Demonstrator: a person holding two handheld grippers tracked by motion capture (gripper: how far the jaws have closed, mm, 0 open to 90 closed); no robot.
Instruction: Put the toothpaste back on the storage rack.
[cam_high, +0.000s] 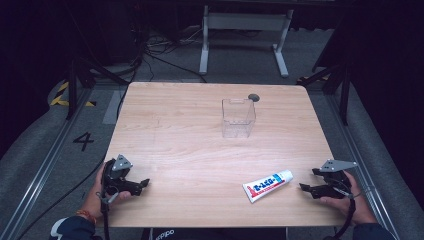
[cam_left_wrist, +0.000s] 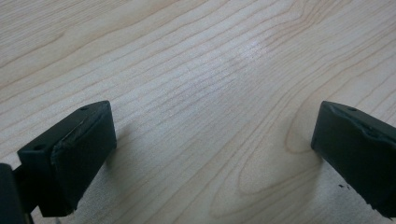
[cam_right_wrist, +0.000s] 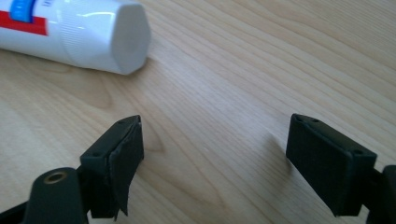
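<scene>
A white toothpaste tube (cam_high: 267, 185) with red and blue print lies flat near the table's front right, cap toward the right. My right gripper (cam_high: 306, 182) rests just right of that cap, jaws open and empty; in the right gripper view the tube's cap (cam_right_wrist: 122, 33) lies ahead and to the left of the gripper (cam_right_wrist: 212, 154). My left gripper (cam_high: 145, 184) sits at the front left edge, held by a hand, open with bare wood between its jaws (cam_left_wrist: 212, 154). A clear plastic container (cam_high: 238, 117) stands upright toward the back of the table.
The wooden table (cam_high: 190, 150) is wide and bare between the grippers. A small dark round spot (cam_high: 254, 96) sits at the back edge behind the container. Beyond the table are cables, a white frame and dark floor.
</scene>
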